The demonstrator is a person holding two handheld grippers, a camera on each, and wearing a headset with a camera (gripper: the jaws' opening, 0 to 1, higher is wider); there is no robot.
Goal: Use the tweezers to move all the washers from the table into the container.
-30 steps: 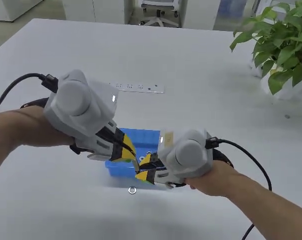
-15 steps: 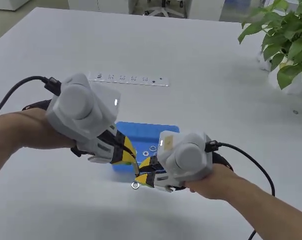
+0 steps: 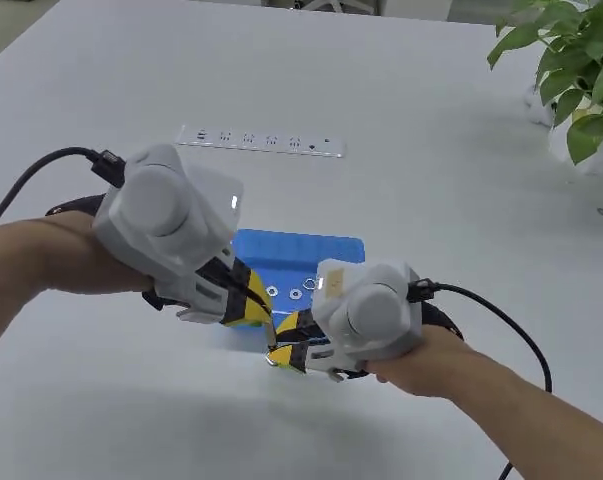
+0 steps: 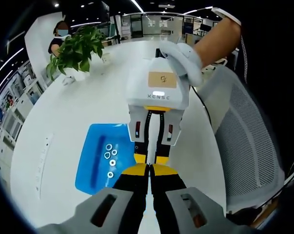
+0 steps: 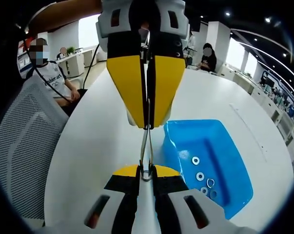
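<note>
Here, tweezers (image 5: 147, 139) beside container (image 5: 234, 139), washers (image 5: 200, 176) inside.

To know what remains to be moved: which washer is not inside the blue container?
The washer by the tweezers, outside the near wall of the container. The other washers lie inside, on its blue floor.
</note>
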